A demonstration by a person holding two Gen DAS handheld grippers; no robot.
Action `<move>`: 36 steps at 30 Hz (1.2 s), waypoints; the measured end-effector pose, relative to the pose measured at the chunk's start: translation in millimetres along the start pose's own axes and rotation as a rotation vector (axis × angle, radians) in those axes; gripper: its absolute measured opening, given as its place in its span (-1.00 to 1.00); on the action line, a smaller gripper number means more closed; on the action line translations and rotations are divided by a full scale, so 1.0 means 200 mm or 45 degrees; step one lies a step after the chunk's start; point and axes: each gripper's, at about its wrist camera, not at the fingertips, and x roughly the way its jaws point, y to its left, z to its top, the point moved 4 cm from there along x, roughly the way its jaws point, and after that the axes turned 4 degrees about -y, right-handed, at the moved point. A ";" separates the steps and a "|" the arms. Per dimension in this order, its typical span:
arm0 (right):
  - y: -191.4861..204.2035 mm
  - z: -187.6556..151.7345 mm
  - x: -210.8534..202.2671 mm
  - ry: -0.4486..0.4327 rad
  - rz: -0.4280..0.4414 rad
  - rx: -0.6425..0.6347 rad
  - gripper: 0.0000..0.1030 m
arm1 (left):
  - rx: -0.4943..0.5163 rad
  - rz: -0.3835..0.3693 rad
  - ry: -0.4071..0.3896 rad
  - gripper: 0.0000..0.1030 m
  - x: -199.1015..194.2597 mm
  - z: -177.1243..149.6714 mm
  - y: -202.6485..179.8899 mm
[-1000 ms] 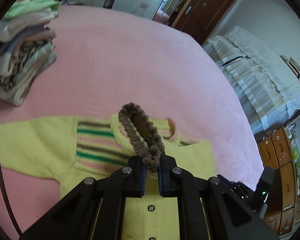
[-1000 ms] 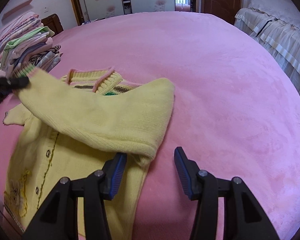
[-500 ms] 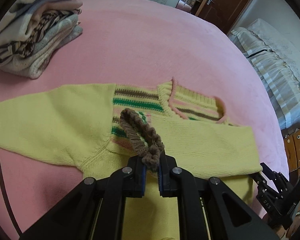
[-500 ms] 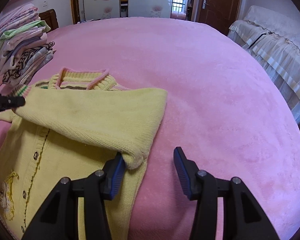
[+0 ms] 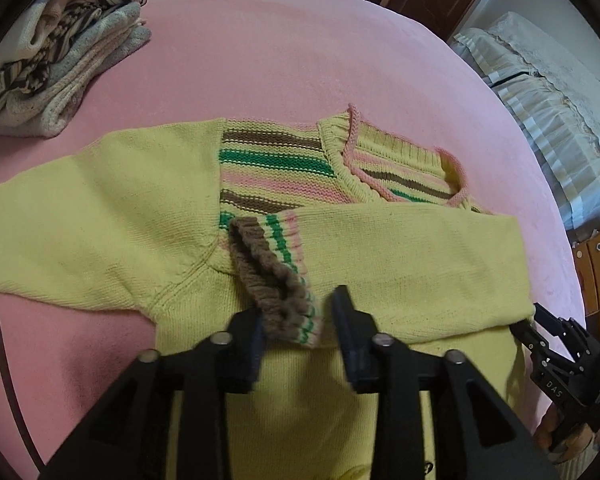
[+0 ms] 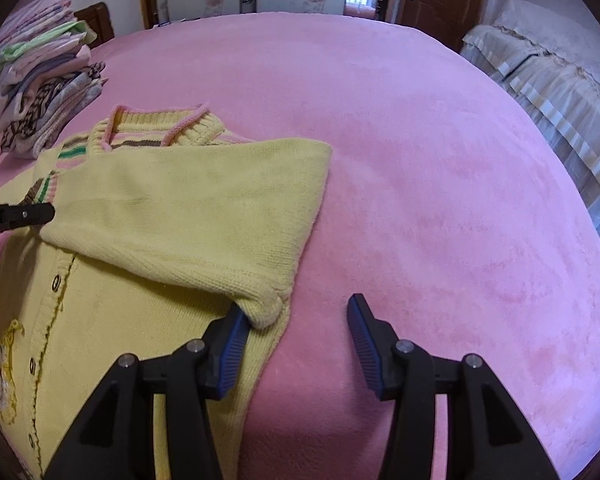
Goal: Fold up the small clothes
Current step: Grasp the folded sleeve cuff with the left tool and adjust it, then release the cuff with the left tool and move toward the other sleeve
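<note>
A small yellow knit cardigan (image 5: pixel 112 216) with striped shoulders lies flat on the pink bed; it also shows in the right wrist view (image 6: pixel 148 292). One sleeve (image 5: pixel 411 264) is folded across the chest. Its striped brown-edged cuff (image 5: pixel 276 280) lies between the open fingers of my left gripper (image 5: pixel 300 320), which no longer clamps it. My right gripper (image 6: pixel 296 320) is open at the cardigan's side, its left finger (image 6: pixel 232 336) touching the sleeve's fold (image 6: pixel 264 308). The other sleeve lies spread out to the left.
A stack of folded clothes (image 5: pixel 56 68) sits at the back left of the pink bed (image 6: pixel 439 184), also in the right wrist view (image 6: pixel 36 92). A second bed with a striped cover (image 5: pixel 547 112) stands to the right, wooden drawers (image 5: pixel 597 268) beside it.
My left gripper carried the cuff across the chest, lowered it and opened, letting the cuff go. The sleeve now lies flat on the cardigan. My right gripper stayed open in place.
</note>
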 end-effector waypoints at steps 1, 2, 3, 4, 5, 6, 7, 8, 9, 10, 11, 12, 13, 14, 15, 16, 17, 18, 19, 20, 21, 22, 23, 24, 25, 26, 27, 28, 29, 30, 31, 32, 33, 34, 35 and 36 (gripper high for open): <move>0.00 0.00 -0.02 0.010 0.020 -0.021 0.00 | 0.015 0.005 0.003 -0.12 -0.02 0.00 0.01; 0.01 0.00 -0.05 0.016 0.048 -0.037 0.00 | 0.033 0.022 -0.005 0.10 -0.04 0.00 0.01; 0.00 0.00 -0.08 0.019 0.077 -0.051 0.00 | 0.049 0.045 -0.018 0.18 -0.06 0.00 0.02; 0.00 0.00 -0.12 0.017 0.101 -0.064 0.00 | 0.072 0.067 -0.043 0.18 -0.10 0.00 0.03; -0.01 0.01 -0.15 0.011 0.113 -0.073 0.01 | 0.100 0.091 -0.062 0.18 -0.13 0.00 0.03; -0.03 0.02 -0.19 -0.003 0.109 -0.077 0.02 | 0.138 0.141 -0.097 0.18 -0.18 0.01 0.04; -0.05 0.04 -0.22 -0.023 0.095 -0.076 0.03 | 0.159 0.178 -0.129 0.18 -0.22 0.01 0.04; -0.06 0.06 -0.25 -0.044 0.086 -0.068 0.03 | 0.170 0.207 -0.153 0.18 -0.25 0.02 0.05; -0.08 0.08 -0.26 -0.062 0.078 -0.054 0.03 | 0.175 0.219 -0.171 0.17 -0.28 0.03 0.04; -0.09 0.12 -0.27 -0.080 0.072 -0.032 0.02 | 0.174 0.214 -0.182 0.14 -0.29 0.04 0.04; -0.10 0.15 -0.26 -0.092 0.073 -0.017 -0.19 | 0.165 0.195 -0.190 0.00 -0.30 0.06 0.03; -0.10 0.18 -0.24 -0.099 0.066 -0.011 -0.46 | 0.160 0.173 -0.187 -0.10 -0.30 0.07 0.02; -0.09 0.22 -0.20 -0.090 0.054 -0.012 -0.96 | 0.150 0.138 -0.177 -0.11 -0.29 0.09 -0.01; -0.07 0.25 -0.16 -0.082 0.040 -0.011 -0.99 | 0.137 0.109 -0.169 -0.12 -0.27 0.10 -0.04; -0.05 0.28 -0.12 -0.080 0.035 -0.010 -1.00 | 0.133 0.096 -0.167 -0.12 -0.24 0.12 -0.07; -0.03 0.32 -0.07 -0.076 0.045 -0.005 -1.00 | 0.135 0.086 -0.162 -0.12 -0.21 0.13 -0.10; -0.01 0.35 -0.02 -0.066 0.066 0.001 -1.00 | 0.137 0.081 -0.145 -0.14 -0.17 0.14 -0.12; 0.01 0.37 0.01 -0.056 0.087 0.006 -1.00 | 0.134 0.073 -0.127 -0.16 -0.13 0.15 -0.14; 0.04 0.40 0.05 -0.045 0.106 0.013 -1.00 | 0.134 0.071 -0.115 -0.16 -0.11 0.14 -0.15; 0.05 0.42 0.09 -0.026 0.116 0.016 -0.99 | 0.138 0.089 -0.093 -0.16 -0.07 0.14 -0.16; 0.06 0.43 0.11 -0.018 0.110 0.022 -0.99 | 0.145 0.119 -0.086 -0.16 -0.04 0.15 -0.16; 0.05 0.44 0.14 -0.015 0.108 0.034 -0.96 | 0.152 0.167 -0.085 -0.16 -0.03 0.14 -0.16; 0.04 0.45 0.15 -0.009 0.081 0.043 -0.87 | 0.165 0.219 -0.093 -0.16 -0.02 0.14 -0.16; 0.02 0.45 0.16 -0.015 0.047 0.045 -0.80 | 0.177 0.254 -0.104 -0.16 -0.01 0.15 -0.15; 0.01 0.45 0.17 -0.026 0.020 0.042 -0.60 | 0.183 0.277 -0.111 -0.15 -0.01 0.15 -0.14; -0.01 0.44 0.17 -0.034 -0.004 0.042 -0.33 | 0.182 0.283 -0.112 -0.11 0.00 0.15 -0.14; -0.03 0.44 0.18 -0.038 -0.006 0.048 -0.22 | 0.173 0.279 -0.108 -0.06 0.01 0.15 -0.13; -0.04 0.43 0.19 -0.034 0.010 0.057 -0.13 | 0.158 0.274 -0.104 -0.06 0.02 0.15 -0.11; -0.05 0.43 0.21 -0.023 0.024 0.061 -0.13 | 0.149 0.275 -0.097 -0.06 0.04 0.15 -0.09; -0.07 0.43 0.23 -0.004 0.029 0.063 -0.14 | 0.142 0.281 -0.091 -0.06 0.06 0.15 -0.08; -0.09 0.42 0.26 0.008 0.028 0.069 -0.27 | 0.141 0.289 -0.089 -0.07 0.07 0.14 -0.06; -0.11 0.42 0.29 0.023 0.024 0.082 -0.46 | 0.150 0.297 -0.084 -0.07 0.09 0.14 -0.05; -0.14 0.41 0.31 0.039 0.034 0.103 -0.49 | 0.161 0.306 -0.083 -0.07 0.10 0.13 -0.05; -0.16 0.41 0.32 0.043 0.046 0.126 -0.49 | 0.170 0.315 -0.086 -0.07 0.11 0.12 -0.05; -0.17 0.40 0.33 0.044 0.043 0.133 -0.49 | 0.185 0.327 -0.089 -0.07 0.11 0.12 -0.06; -0.18 0.39 0.34 0.045 0.036 0.132 -0.49 | 0.192 0.333 -0.090 -0.07 0.12 0.12 -0.07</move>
